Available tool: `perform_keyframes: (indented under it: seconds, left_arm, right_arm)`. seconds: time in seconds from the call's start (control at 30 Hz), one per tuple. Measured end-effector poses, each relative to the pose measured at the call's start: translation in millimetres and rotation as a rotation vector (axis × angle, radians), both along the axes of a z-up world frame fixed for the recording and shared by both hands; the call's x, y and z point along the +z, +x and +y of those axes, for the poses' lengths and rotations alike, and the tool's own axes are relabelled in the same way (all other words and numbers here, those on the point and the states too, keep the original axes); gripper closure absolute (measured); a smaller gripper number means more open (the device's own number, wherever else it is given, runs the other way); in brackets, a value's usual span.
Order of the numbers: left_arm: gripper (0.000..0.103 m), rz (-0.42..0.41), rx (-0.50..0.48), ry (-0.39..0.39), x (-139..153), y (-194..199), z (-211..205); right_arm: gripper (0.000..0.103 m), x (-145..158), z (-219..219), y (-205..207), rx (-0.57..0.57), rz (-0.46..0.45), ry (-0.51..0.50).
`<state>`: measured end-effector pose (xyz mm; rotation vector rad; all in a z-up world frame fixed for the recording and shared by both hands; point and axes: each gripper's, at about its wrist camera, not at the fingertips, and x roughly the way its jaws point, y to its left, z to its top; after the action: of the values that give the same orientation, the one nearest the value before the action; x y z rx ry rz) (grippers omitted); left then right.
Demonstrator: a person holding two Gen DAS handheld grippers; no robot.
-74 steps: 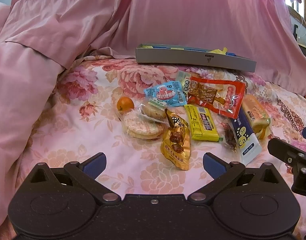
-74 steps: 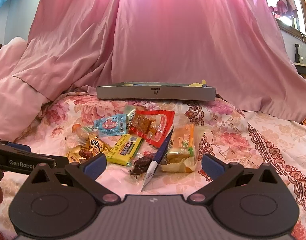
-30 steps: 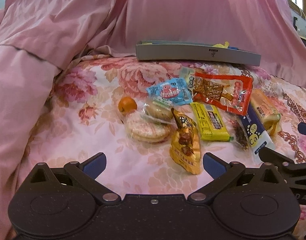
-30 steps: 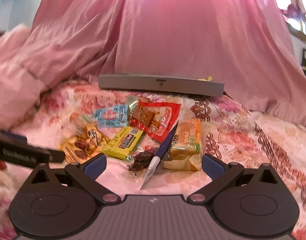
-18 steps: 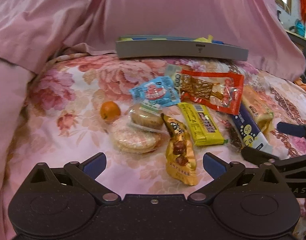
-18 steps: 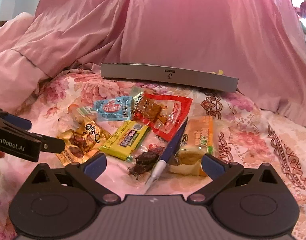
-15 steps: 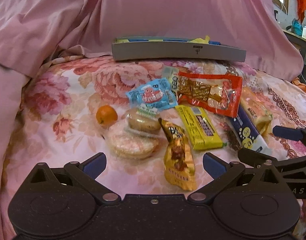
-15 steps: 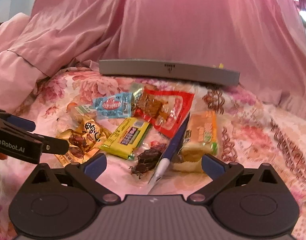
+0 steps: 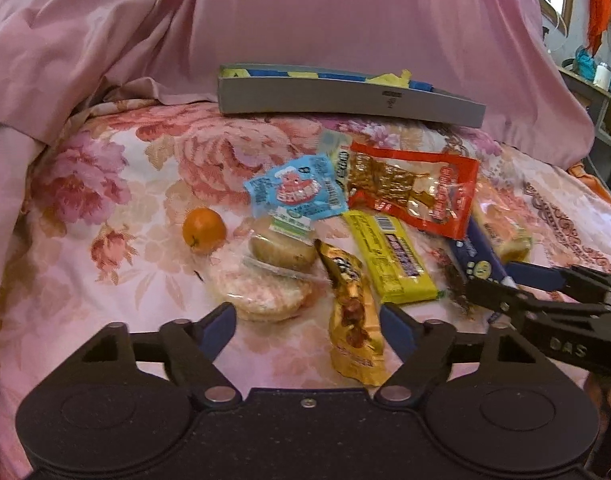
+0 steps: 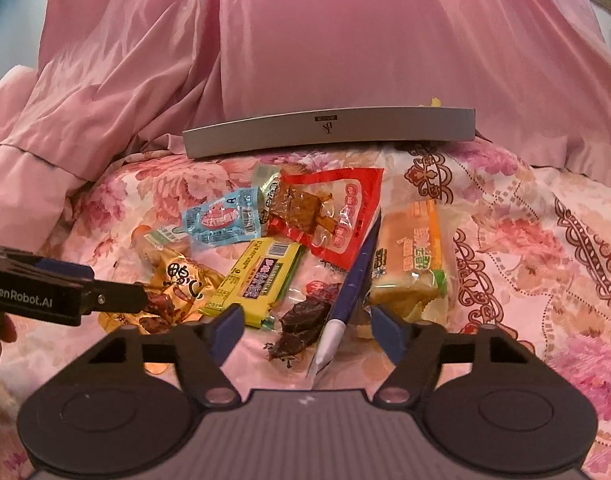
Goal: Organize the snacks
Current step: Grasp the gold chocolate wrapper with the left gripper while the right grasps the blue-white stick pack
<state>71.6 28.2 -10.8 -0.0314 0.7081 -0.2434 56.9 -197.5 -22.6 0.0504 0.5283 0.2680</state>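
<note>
A pile of snacks lies on the flowered bedspread: a small orange [image 9: 203,230], a blue packet [image 9: 297,192], a red packet [image 9: 417,192], a yellow bar [image 9: 389,260] and wrapped bread [image 10: 413,256]. My left gripper [image 9: 307,328] hovers low over the near edge of the pile, jaws closing. A gold packet [image 9: 353,320] and a round cracker pack [image 9: 261,296] lie between its fingers, with no pad seen pressing. My right gripper [image 10: 307,330] is also closing, around a dark brown snack [image 10: 301,320] and a long blue-and-white packet [image 10: 345,300], not gripping either.
A long grey tray [image 9: 345,100] with blue and yellow things inside stands behind the pile, against the draped pink fabric [image 10: 345,40]. Pink bedding rises on the left. The two grippers are side by side, the right gripper [image 9: 501,284] close beside the left.
Both grippers' jaws have narrowed from wide open. Both have tipped down and come closer to the pile, and the right gripper reaches further into the left wrist view.
</note>
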Motion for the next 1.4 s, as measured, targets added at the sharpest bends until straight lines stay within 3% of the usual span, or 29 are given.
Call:
perform_keyframes:
  seconds: [0.13, 0.3, 0.4, 0.6, 0.77, 0.9, 0.97, 1.0, 1.07, 1.13, 1.17, 1.4]
  left_arm:
    - [0.037, 0.009, -0.056, -0.020, -1, 0, -7]
    - [0.060, 0.068, -0.069, -0.049, -9, 14, -12]
    - [0.062, 0.084, -0.065, -0.045, -13, 21, -13]
    - [0.068, 0.121, -0.073, -0.023, -21, 39, -24]
    - [0.068, 0.124, -0.077, -0.006, -24, 47, -31]
    - [0.068, 0.131, -0.073, -0.005, -24, 49, -31]
    - [0.074, 0.137, -0.068, -0.017, -24, 48, -30]
    - [0.082, 0.138, -0.068, -0.023, -23, 47, -30]
    - [0.086, 0.144, -0.069, -0.028, -21, 45, -29]
    - [0.087, 0.153, -0.065, -0.035, -20, 41, -28]
    - [0.087, 0.156, -0.064, -0.037, -20, 38, -28]
    - [0.087, 0.162, -0.093, -0.033, -17, 15, -25]
  right_arm:
    - [0.047, 0, 0, 3, 0.002, -0.006, 0.008]
    - [0.052, 0, 0, 4, -0.003, -0.009, 0.025]
    - [0.058, -3, 0, 1, 0.000, -0.004, 0.028]
    - [0.057, -3, 2, -4, 0.013, -0.021, 0.010]
    - [0.057, 0, -3, 19, -0.011, 0.014, 0.069]
    - [0.057, -4, -11, 38, -0.053, 0.092, 0.161]
    - [0.058, -8, -16, 43, -0.086, 0.118, 0.199]
    - [0.060, -8, -16, 43, -0.098, 0.120, 0.210]
    - [0.064, -10, -18, 43, -0.114, 0.125, 0.231]
    - [0.083, -12, -19, 40, -0.132, 0.131, 0.236]
    - [0.085, -12, -20, 39, -0.139, 0.135, 0.230]
    - [0.087, -7, -26, 21, -0.067, 0.150, 0.165]
